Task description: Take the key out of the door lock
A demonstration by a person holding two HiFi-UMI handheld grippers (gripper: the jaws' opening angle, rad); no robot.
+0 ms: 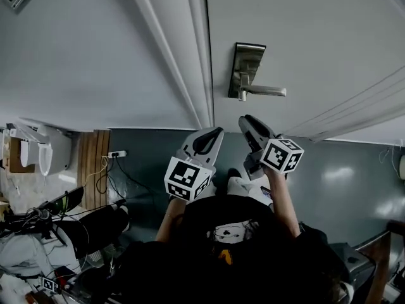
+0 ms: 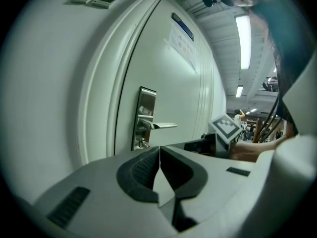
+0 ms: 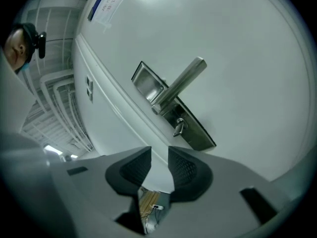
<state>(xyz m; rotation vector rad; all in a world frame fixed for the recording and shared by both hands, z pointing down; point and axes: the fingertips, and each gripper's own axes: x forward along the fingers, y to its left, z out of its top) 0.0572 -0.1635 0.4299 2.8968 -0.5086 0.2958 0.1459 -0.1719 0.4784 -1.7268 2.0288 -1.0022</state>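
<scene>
Right gripper gapes empty, left gripper closed; key apparently sits in lock.

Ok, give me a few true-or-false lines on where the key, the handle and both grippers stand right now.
1. The key sits in the lock below the lever handle. True.
2. The right gripper is clamped on the key. False: its jaws stand apart and empty, clear of the door.
3. The left gripper has its jaws together with nothing between them. True.
4. The lever handle points toward the door frame. False: it points away from the frame.
</scene>
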